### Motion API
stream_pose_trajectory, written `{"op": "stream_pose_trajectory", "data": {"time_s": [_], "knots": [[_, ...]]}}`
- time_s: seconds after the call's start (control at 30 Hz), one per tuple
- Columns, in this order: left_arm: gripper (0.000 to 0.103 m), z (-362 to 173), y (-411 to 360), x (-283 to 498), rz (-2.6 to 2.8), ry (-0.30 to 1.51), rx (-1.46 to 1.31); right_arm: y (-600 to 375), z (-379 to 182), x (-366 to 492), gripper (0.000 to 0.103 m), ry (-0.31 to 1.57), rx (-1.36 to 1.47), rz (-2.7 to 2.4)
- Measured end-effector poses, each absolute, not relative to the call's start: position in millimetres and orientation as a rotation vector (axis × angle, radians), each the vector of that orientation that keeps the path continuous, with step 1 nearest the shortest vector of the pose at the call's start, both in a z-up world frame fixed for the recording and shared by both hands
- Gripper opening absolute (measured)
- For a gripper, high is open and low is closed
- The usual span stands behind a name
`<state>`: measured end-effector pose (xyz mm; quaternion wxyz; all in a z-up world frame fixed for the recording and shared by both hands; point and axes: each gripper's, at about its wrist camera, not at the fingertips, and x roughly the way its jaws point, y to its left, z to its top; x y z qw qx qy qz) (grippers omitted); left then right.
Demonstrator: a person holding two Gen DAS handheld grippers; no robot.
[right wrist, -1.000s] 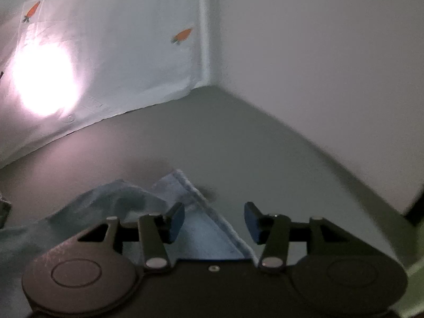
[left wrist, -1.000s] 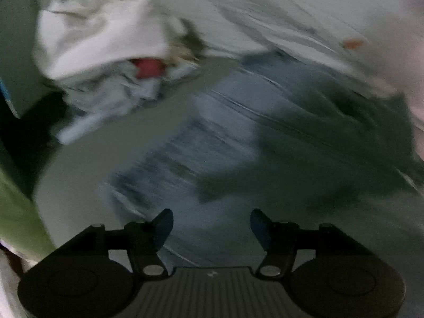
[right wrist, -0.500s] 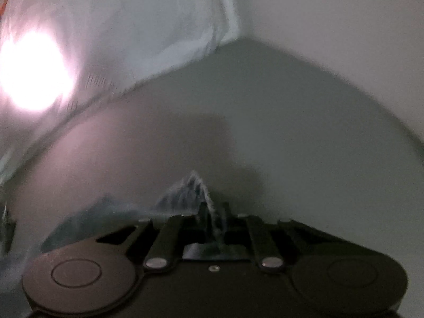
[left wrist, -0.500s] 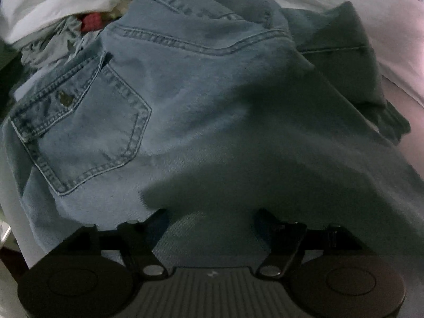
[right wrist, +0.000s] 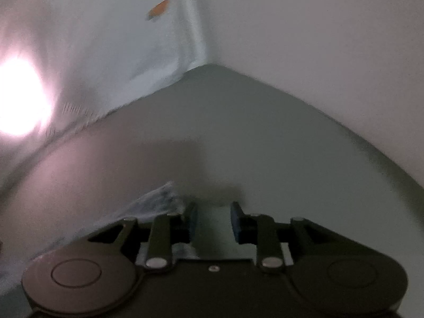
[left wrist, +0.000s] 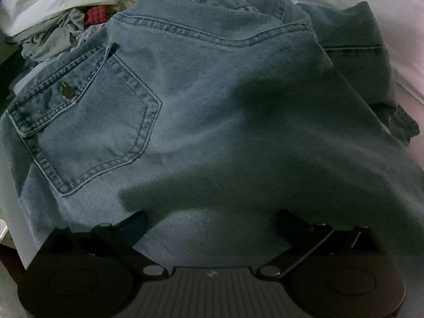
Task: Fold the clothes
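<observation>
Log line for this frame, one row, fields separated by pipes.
stage: laying out denim garment | left gripper: open over denim | right gripper: open, denim corner beside left finger | clothes pile: behind

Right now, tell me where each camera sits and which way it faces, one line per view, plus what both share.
Left wrist: sits on the left gripper, looking forward and down over the denim garment, laundry pile beyond; both fingers, spread wide, show.
Right wrist: sits on the right gripper, facing a corner across the grey surface, carrot-print sheet on the left; both fingers, apart, show.
Shared: the denim, its corner beside the right gripper's left finger, and the sheet.
</observation>
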<state>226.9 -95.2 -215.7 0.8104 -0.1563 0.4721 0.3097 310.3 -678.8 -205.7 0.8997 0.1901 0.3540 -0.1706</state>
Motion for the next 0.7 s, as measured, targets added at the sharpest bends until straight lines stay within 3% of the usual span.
{"op": "stream_pose_trajectory", "data": {"time_s": [0.3,0.4,0.47,0.7], "knots": [[0.103,-216,-96,225,0.603,1.018,-0.301,-713,-196,179,0.033,0.563,0.902,-0.446],[0.103,-216,-96,222,0.574,1.016,-0.284,-707,-201,133,0.042,0.488,1.084,-0.466],[0.103,-217,-97,221,0.549,1.016,-0.268,-697,-205,106,0.054,0.442,1.187,-0.456],[0.103,-217,-98,220,0.514,1.019,-0.249,-667,-223,89,0.055,0.525,1.220,-0.427]]}}
